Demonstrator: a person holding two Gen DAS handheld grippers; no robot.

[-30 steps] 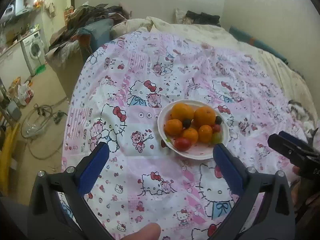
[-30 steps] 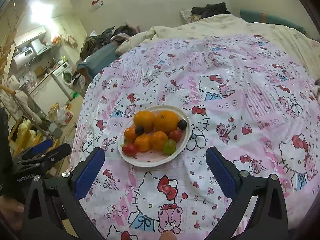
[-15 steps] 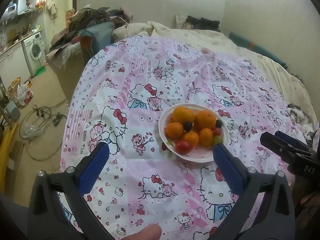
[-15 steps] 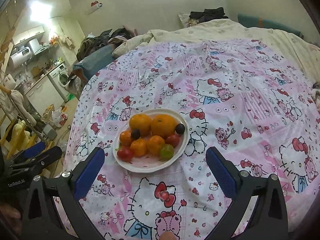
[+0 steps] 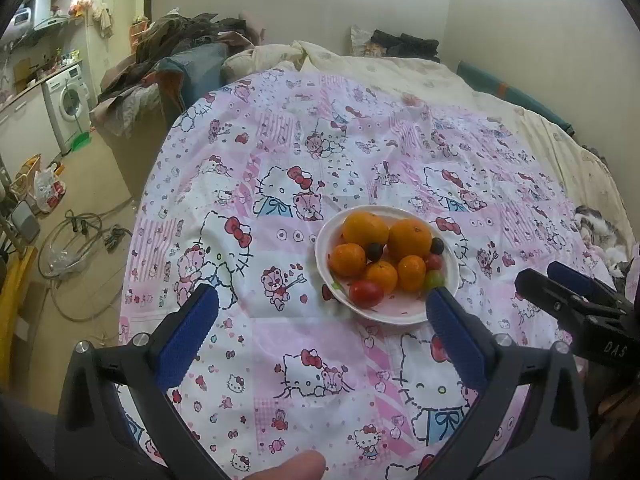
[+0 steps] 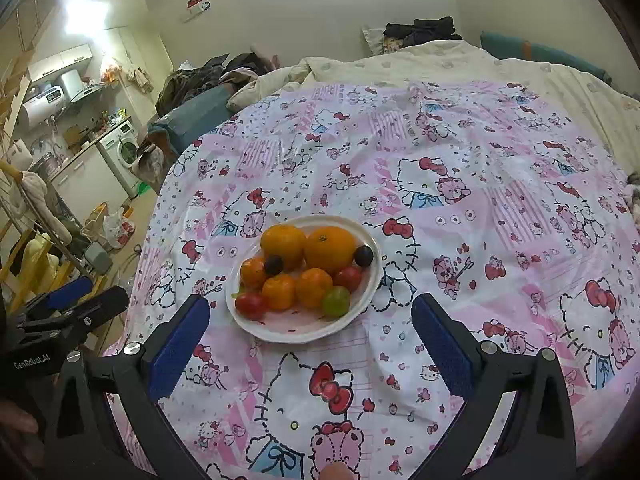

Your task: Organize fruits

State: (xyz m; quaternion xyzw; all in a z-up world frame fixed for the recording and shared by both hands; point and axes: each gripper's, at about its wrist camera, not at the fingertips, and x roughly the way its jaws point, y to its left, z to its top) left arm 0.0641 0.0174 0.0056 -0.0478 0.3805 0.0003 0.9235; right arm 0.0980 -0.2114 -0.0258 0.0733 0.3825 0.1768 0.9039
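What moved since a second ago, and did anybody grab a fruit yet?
No fruit was grabbed. Both grippers, left and right, drifted a little, so the plate sits slightly differently in each view. Both stayed open and empty. The oranges, tomatoes and green grape lie on the plate as before.

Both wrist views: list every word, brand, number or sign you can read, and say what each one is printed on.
"DAS" on the black body of the right tongs, seen from the left wrist.
"GenRobot.AI" on the black body of the left tongs, seen from the right wrist.
The water heater has a small display; its digits are too small to read.
The sheet has cartoon prints, no legible words.
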